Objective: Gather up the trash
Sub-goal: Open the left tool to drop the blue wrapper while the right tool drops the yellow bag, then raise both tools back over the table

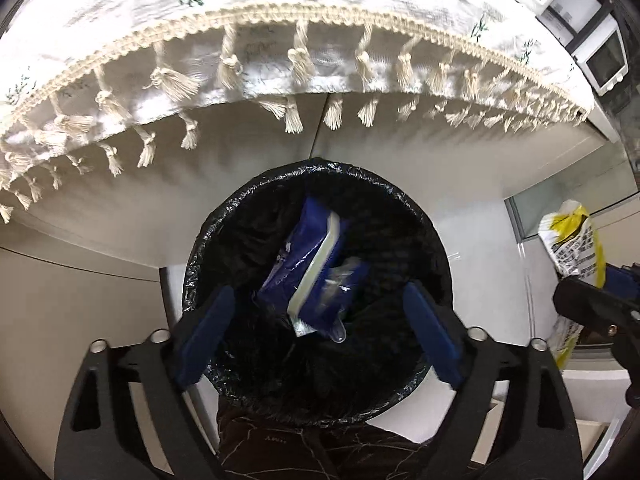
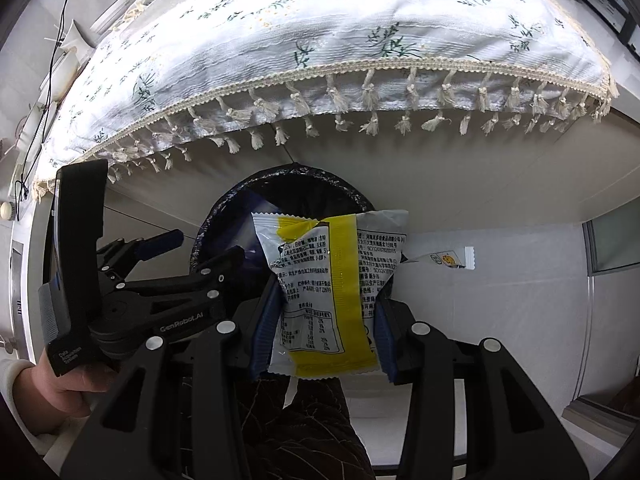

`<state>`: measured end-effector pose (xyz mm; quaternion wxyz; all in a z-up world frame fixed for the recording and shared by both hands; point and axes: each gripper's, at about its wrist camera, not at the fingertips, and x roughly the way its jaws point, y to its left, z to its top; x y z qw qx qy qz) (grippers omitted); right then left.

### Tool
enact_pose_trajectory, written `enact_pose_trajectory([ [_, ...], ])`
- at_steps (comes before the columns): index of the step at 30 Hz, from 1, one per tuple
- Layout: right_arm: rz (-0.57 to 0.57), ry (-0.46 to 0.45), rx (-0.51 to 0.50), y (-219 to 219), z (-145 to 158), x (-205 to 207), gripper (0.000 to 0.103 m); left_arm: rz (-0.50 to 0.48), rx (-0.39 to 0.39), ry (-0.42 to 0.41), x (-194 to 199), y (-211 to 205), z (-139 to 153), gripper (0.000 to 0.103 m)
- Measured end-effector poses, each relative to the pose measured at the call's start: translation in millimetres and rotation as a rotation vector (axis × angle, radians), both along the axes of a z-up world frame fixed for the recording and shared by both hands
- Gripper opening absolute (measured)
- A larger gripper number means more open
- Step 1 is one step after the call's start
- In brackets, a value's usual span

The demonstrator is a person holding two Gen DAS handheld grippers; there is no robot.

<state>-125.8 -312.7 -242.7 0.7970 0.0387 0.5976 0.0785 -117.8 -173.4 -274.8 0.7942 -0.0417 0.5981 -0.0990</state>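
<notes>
A black-lined trash bin (image 1: 438, 240) stands on the floor below the table edge. My left gripper (image 1: 318, 292) hangs open right above its mouth, blue pads spread wide and touching nothing. A blue packet with a white tray edge (image 1: 304, 248) lies tilted inside the bin, slightly blurred. My right gripper (image 2: 328, 300) is shut on a white and yellow snack bag (image 2: 320, 280), held upright just beside the bin (image 2: 224, 208). The left gripper (image 2: 200, 248) shows at the left of the right wrist view, and the snack bag (image 1: 572, 236) at the right edge of the left wrist view.
A table under a white floral tablecloth with tassels (image 2: 320, 40) overhangs the bin. A small torn wrapper (image 2: 448, 260) lies on the white tile floor to the right. A microwave (image 1: 604, 60) stands at the far right. A person's dark patterned trouser leg (image 2: 304, 432) is at the bottom.
</notes>
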Motion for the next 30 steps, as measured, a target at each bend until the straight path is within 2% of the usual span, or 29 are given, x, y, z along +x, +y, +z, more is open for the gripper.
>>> enact_pose_trajectory([
  [3, 0.005, -0.003, 0.0, 2.3, 0.7, 2.8, 0.041, 0.011, -0.006, -0.019, -2.3, 5.5, 7.3, 0.097],
  [10, 0.018, 0.006, 0.003, 15.1, -8.6, 13.7, 0.041, 0.071, -0.001, -0.031, -5.8, 32.7, 25.5, 0.097],
  [17, 0.053, 0.029, -0.001, 37.5, -30.3, 29.2, 0.041, 0.118, 0.005, -0.049, -12.5, 61.7, 43.2, 0.097],
  [30, 0.102, 0.069, -0.03, 70.9, -63.1, 49.7, 0.042, 0.182, 0.024, -0.028, -19.6, 98.3, 43.8, 0.097],
])
